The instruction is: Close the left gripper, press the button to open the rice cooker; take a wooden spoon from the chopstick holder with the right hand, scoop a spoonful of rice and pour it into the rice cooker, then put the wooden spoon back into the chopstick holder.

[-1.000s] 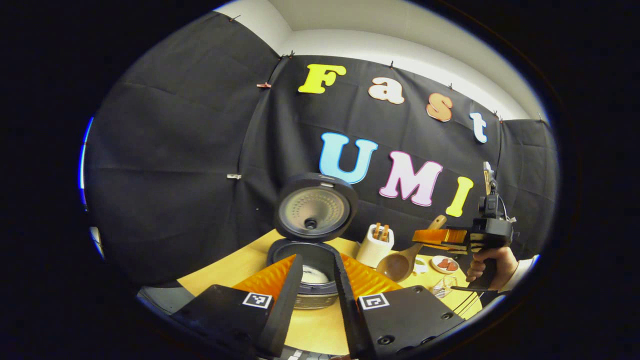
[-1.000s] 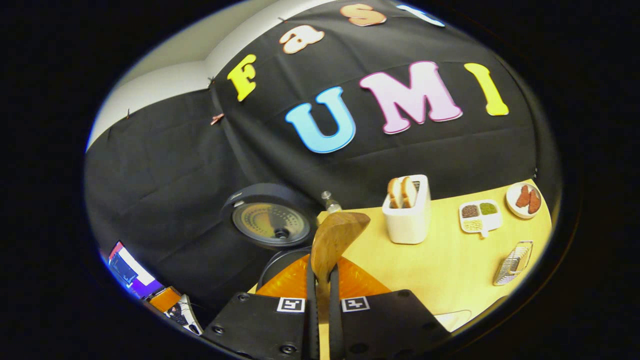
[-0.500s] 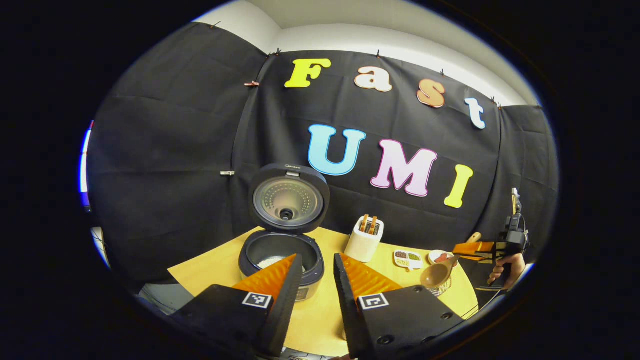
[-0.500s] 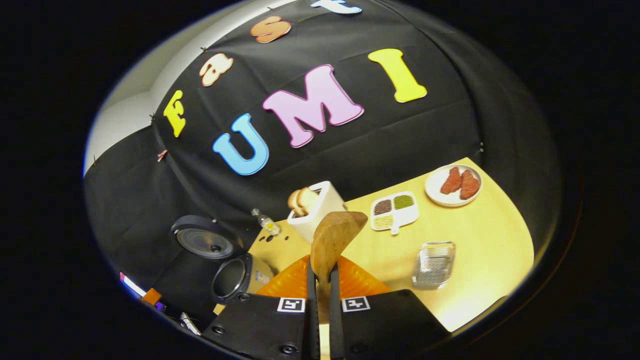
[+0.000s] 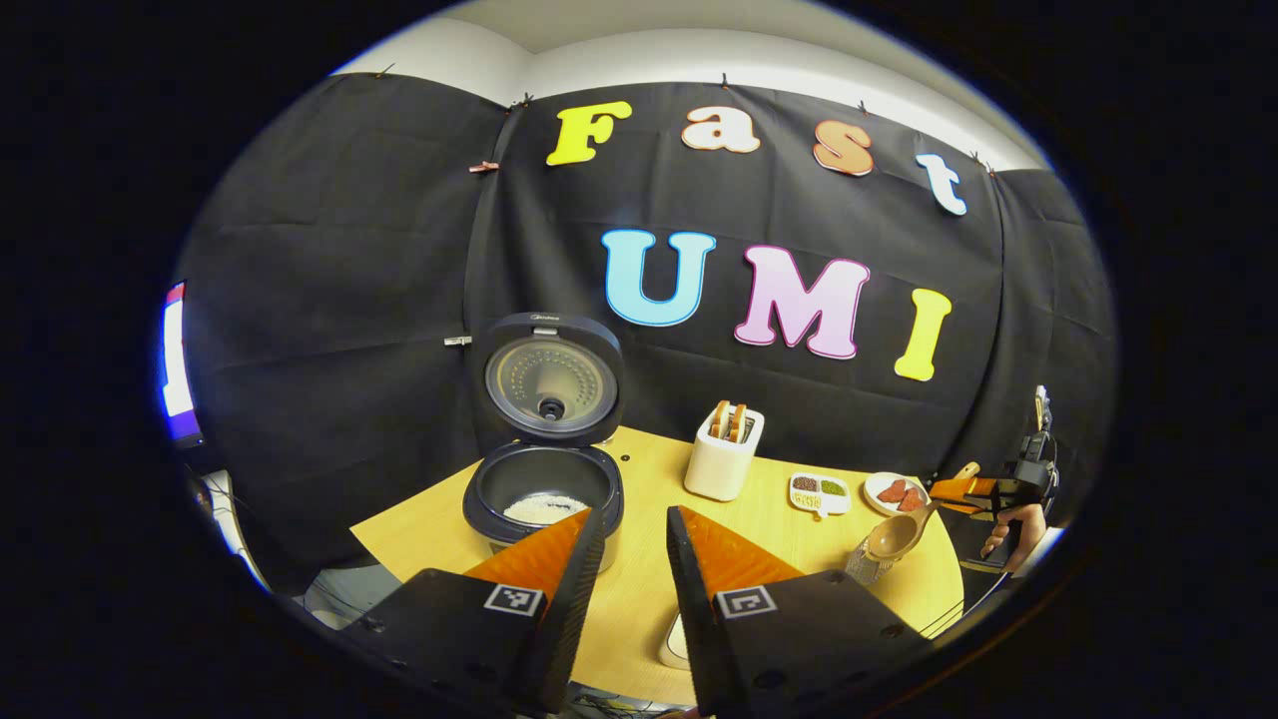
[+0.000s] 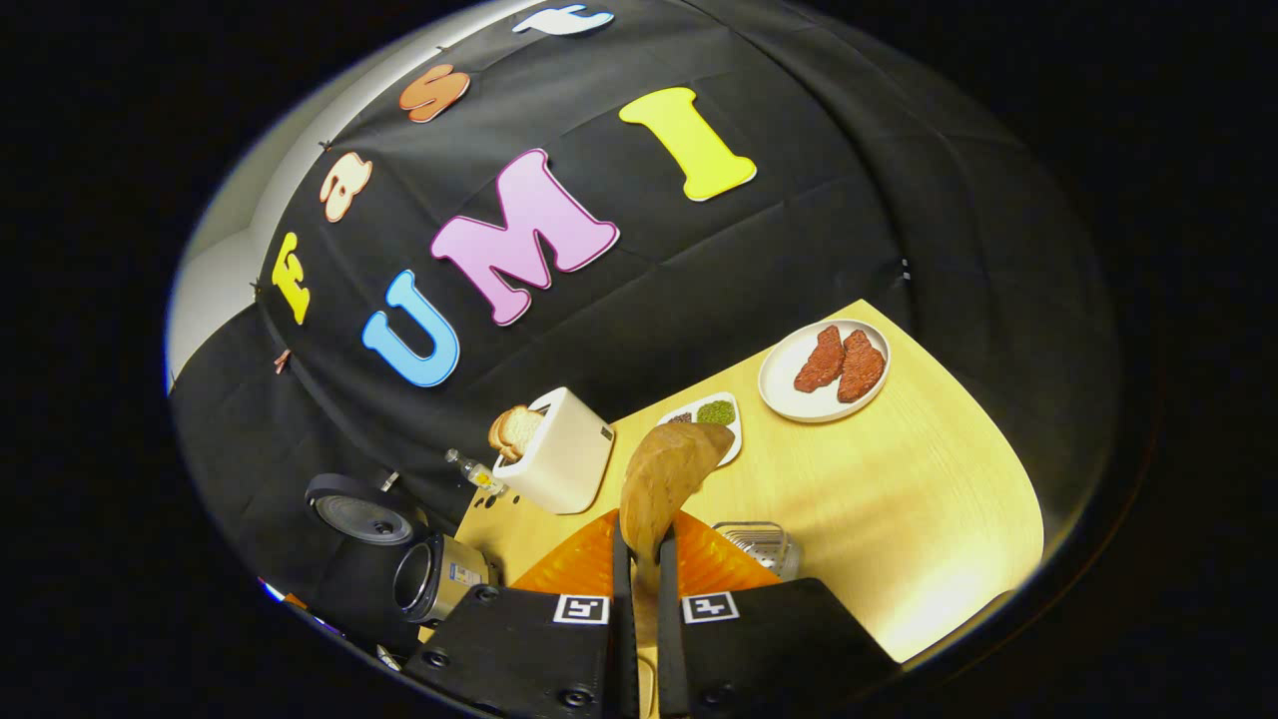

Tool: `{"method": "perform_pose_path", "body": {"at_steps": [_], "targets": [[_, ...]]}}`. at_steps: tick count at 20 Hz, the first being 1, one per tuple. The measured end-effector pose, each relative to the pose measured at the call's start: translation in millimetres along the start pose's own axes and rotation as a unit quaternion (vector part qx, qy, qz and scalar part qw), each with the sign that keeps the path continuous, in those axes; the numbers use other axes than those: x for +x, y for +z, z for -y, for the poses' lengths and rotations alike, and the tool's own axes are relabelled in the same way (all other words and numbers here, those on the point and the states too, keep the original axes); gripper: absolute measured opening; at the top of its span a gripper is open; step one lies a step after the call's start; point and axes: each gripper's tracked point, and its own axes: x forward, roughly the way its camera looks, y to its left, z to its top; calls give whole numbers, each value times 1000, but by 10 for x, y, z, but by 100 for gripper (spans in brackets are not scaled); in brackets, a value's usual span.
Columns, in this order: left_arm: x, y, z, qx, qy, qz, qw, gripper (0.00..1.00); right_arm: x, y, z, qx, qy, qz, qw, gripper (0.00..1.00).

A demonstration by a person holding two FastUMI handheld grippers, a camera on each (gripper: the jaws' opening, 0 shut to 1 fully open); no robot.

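The wooden table has bare room between the rice cooker and the mesh chopstick holder. Black cloth hangs behind it. The cooker's lid stands up, and white rice sits in the pot. The left gripper has its fingers a little apart, holding nothing. The right gripper pinches the wooden spoon tight, just above the holder.

A light wooden table with a rounded edge stands against a black cloth wall. Above the cloth runs a pale wall. A lit screen glows at far left.
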Motion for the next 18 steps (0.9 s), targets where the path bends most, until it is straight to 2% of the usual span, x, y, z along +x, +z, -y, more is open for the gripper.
{"method": "perform_pose_path", "body": {"at_steps": [5, 7, 10, 15, 18], "targets": [[-21, 17, 23, 18, 16, -17, 1000, 49, 230, 55, 441, -16, -43, 19, 999, 12], [-11, 42, -10, 30, 22, -19, 999, 49, 341, -82, 458, -27, -42, 5, 999, 12], [34, 77, -61, 32, 28, -19, 999, 49, 517, -188, 567, -64, -67, 7, 996, 12], [75, 164, -200, 29, 33, -9, 999, 49, 587, -515, 595, -88, -94, -17, 992, 12], [81, 173, -293, 23, 29, -6, 999, 49, 577, -487, 625, -74, -98, -9, 992, 16]]}}
